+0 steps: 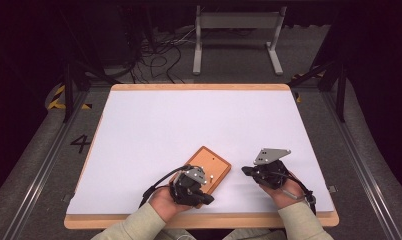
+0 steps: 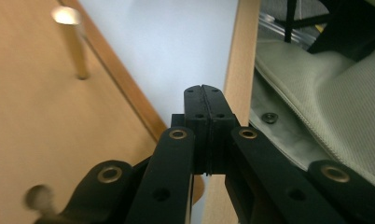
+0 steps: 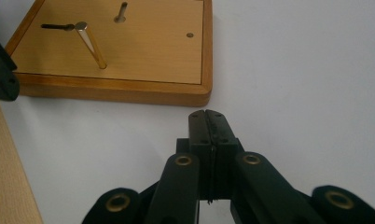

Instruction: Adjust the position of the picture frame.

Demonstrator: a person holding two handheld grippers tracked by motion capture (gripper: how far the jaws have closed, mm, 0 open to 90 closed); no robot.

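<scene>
A wooden board [image 1: 212, 163] lies on the white table near its front edge, and brass pegs stand up from it. One peg [image 3: 92, 45] leans in the right gripper view, with a second peg [image 3: 121, 12] behind it. My left gripper [image 1: 208, 199] hovers over the board's near end, its jaws shut and empty. In the left gripper view its tips [image 2: 204, 91] point past the board [image 2: 31, 121] and a brass peg [image 2: 76, 45] toward the table's front edge. My right gripper [image 1: 245, 171] is to the right of the board, shut and empty. Its tips [image 3: 206, 115] are just short of the board's rim [image 3: 129, 93].
The white tabletop [image 1: 199, 120] has a wooden border [image 1: 199, 220]. A person's pale sleeves [image 1: 139, 225] come in from the bottom, and pale clothing [image 2: 325, 107] lies beyond the table's edge. A metal frame [image 1: 236, 35] and cables [image 1: 159, 55] are on the floor behind the table.
</scene>
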